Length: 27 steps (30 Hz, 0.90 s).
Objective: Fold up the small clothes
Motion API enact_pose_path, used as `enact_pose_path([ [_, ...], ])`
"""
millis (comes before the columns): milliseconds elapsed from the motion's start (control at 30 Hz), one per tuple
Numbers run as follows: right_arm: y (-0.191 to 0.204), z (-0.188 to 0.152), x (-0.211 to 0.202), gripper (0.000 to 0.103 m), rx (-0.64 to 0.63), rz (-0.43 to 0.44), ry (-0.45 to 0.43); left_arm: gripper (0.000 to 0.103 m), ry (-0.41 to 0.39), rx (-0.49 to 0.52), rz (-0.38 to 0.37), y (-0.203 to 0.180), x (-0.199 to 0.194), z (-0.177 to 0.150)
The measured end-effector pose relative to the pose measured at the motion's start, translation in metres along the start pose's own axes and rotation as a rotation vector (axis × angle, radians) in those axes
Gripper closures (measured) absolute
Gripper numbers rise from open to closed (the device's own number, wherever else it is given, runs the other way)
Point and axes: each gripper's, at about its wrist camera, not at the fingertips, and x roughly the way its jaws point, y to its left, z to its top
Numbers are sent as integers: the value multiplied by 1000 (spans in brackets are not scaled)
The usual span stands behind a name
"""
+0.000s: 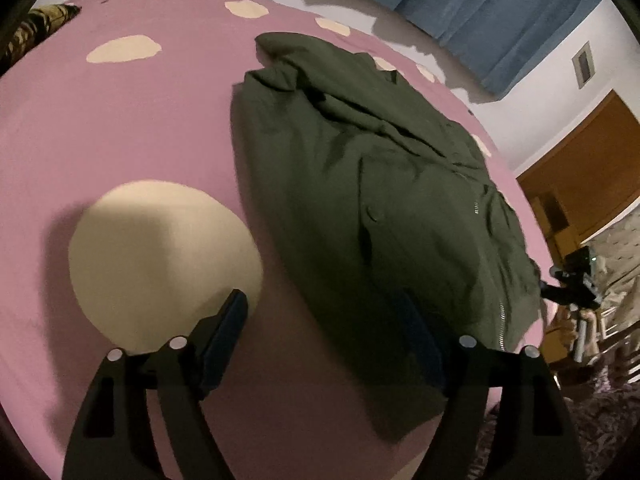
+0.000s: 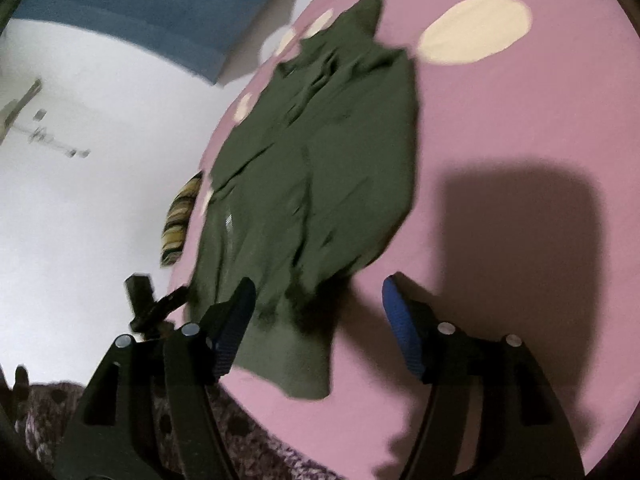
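Note:
A dark green zip-up jacket point(image 1: 380, 200) lies partly folded on a pink sheet with cream dots point(image 1: 120, 120). My left gripper point(image 1: 324, 332) is open and empty, above the jacket's near left edge; its right finger overlaps the fabric in view. In the right wrist view the jacket point(image 2: 320, 168) lies ahead on the same sheet point(image 2: 500, 120). My right gripper point(image 2: 318, 312) is open and empty, just above the jacket's near end, where a narrow part point(image 2: 296, 364) reaches toward the bed edge.
A camera on a tripod point(image 1: 576, 280) stands beside the bed and also shows in the right wrist view point(image 2: 152, 304). A striped cloth point(image 2: 180, 220) lies at the sheet's edge. A blue curtain point(image 1: 480, 0), white wall and patterned carpet point(image 2: 60, 412) surround the bed.

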Motion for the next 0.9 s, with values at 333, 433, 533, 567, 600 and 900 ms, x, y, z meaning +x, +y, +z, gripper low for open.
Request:
enact_pose_path([
  [333, 27, -9, 31, 35, -84, 117, 105, 24, 9, -72, -132, 3, -5, -12],
  [433, 27, -5, 33, 35, -72, 149, 102, 21, -1, -126, -205, 8, -5, -14],
  [533, 27, -6, 31, 35, -72, 153, 104, 21, 4, -179, -292, 8, 0, -13],
  [567, 27, -5, 31, 35, -76, 154, 104, 21, 13, -196, -334, 7, 3, -12],
  [600, 26, -6, 30, 35, -76, 155, 106, 20, 27, -210, -366, 6, 6, -11],
  [900, 28, -16, 32, 33, -119, 170, 169, 20, 44, -208, -391, -3, 13, -8],
])
